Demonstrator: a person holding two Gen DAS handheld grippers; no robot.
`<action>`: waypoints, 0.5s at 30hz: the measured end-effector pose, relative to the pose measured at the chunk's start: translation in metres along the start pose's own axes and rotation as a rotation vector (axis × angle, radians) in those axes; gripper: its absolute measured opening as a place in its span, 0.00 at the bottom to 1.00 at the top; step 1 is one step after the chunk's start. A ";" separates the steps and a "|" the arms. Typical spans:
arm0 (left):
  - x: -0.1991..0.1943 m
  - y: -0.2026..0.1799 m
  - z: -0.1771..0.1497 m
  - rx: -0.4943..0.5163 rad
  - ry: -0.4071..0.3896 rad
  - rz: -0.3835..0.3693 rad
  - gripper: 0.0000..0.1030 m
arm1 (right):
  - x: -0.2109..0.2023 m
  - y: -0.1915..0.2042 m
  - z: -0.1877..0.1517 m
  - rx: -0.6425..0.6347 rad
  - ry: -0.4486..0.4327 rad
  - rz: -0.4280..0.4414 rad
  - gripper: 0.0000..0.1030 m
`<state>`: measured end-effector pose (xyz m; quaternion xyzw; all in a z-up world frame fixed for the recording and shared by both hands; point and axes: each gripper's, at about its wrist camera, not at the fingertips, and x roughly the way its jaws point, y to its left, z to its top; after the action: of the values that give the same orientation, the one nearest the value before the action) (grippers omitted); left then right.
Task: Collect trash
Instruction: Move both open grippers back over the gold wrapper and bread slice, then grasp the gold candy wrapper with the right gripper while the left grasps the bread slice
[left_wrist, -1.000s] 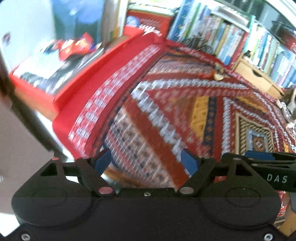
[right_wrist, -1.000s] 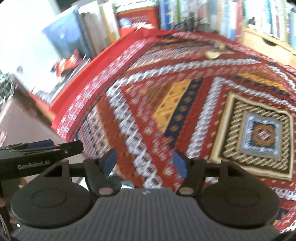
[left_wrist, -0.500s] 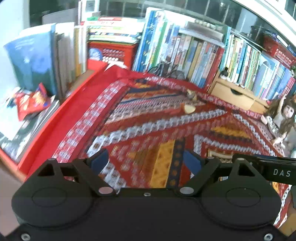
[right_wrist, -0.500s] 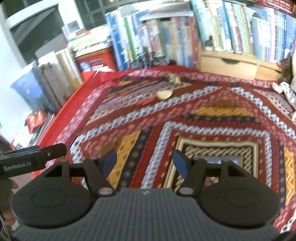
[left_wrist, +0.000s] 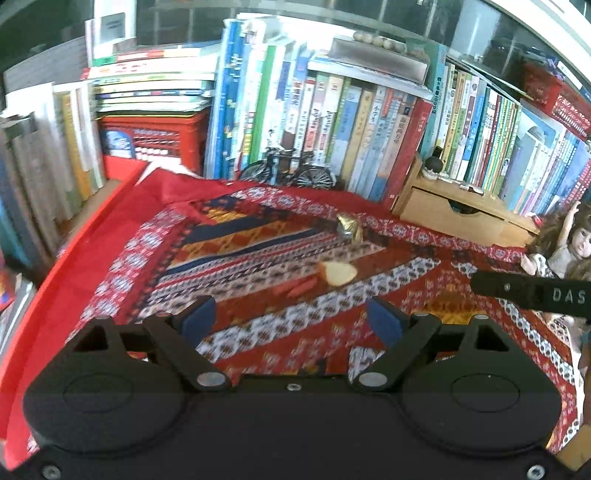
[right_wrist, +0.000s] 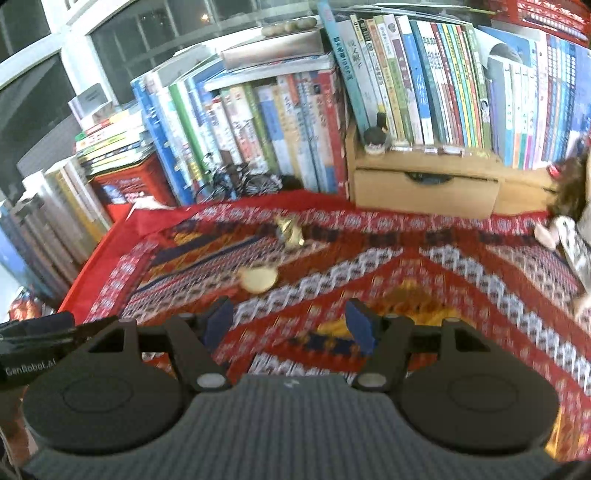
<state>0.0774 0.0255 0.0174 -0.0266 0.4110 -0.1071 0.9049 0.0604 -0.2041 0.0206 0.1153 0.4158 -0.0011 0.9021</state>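
Left wrist view shows, nearest, the left gripper (left_wrist: 291, 321) with its two blue-padded fingers spread wide apart and nothing between them, hovering over a patterned red cloth (left_wrist: 229, 258). At the right edge of that view a black bar of the other tool pokes in. Right wrist view shows the right gripper (right_wrist: 288, 325) likewise spread apart and empty, above the same cloth (right_wrist: 443, 273).

Farther out on the cloth lie three pieces of trash. Closest is a thin red strip (left_wrist: 295, 286), seen only in the left view; just beside it lies a pale round scrap (left_wrist: 339, 274) (right_wrist: 258, 278). Beyond those, apart from them, sits one crumpled gold wrapper (left_wrist: 349, 229) (right_wrist: 290, 230) near the cloth's far border.

Behind the cloth stand one small model bicycle (left_wrist: 286, 170) (right_wrist: 236, 182), one wooden drawer box (left_wrist: 450, 212) (right_wrist: 421, 188) and one red crate (left_wrist: 155, 138) under stacked books. A long row of upright books (left_wrist: 332, 122) (right_wrist: 424, 85) fills the back; too many to count. One doll (left_wrist: 561, 251) sits at the far right.
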 end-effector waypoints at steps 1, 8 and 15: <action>0.009 -0.004 0.004 0.005 0.001 -0.006 0.85 | 0.007 -0.004 0.008 -0.002 0.001 0.000 0.75; 0.070 -0.030 0.026 0.037 0.026 -0.025 0.85 | 0.053 -0.028 0.048 -0.006 0.028 0.000 0.75; 0.123 -0.048 0.032 0.073 0.043 -0.055 0.85 | 0.102 -0.041 0.074 -0.030 0.068 0.008 0.76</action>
<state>0.1716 -0.0494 -0.0456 -0.0025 0.4253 -0.1472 0.8930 0.1781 -0.2497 -0.0180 0.1033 0.4459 0.0126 0.8890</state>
